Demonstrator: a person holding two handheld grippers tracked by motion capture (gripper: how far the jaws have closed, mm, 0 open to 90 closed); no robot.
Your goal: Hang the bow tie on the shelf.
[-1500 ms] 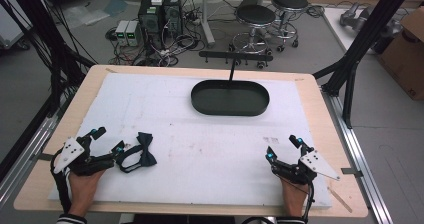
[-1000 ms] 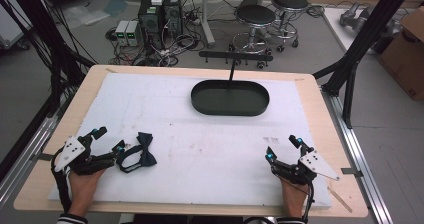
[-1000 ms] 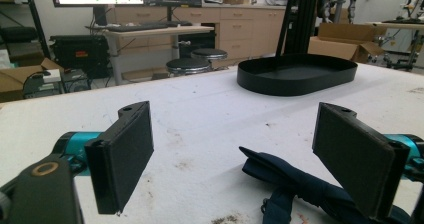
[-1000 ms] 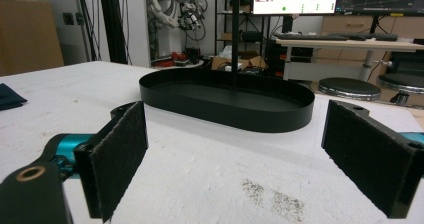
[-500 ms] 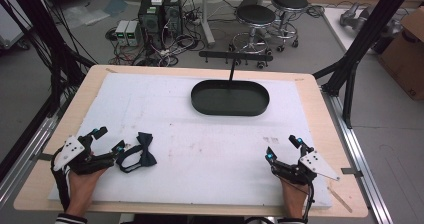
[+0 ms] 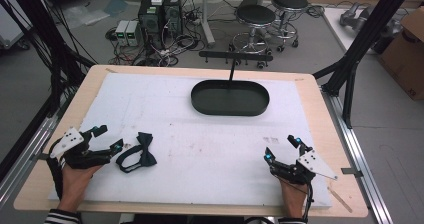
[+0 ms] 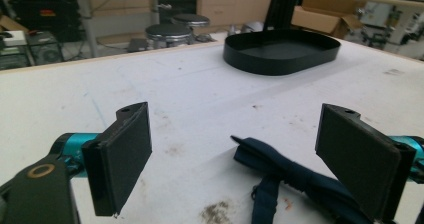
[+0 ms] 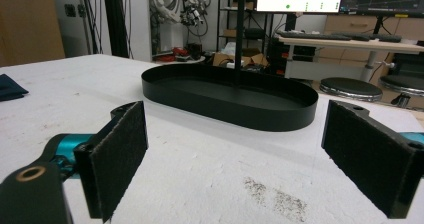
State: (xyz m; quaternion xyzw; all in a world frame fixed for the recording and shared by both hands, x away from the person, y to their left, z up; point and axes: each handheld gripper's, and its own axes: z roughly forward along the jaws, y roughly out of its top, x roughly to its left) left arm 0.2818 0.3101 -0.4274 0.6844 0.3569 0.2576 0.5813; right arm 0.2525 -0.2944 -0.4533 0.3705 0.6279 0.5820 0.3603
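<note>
At the near left of the white mat [image 6: 200, 149], the left gripper [image 6: 107, 139] rests with its jaws wide apart, holding nothing. The dark bow tie [image 6: 137, 156] lies flat on the mat just beside its right jaw; in the left gripper view the bow tie [image 7: 295, 181] sits low between the jaws, nearer the right one, not touching either. At the near right, the right gripper [image 6: 282, 148] also rests with jaws spread wide and bare. The black oval tray [image 6: 230, 98] stands farther back, well apart from both.
</note>
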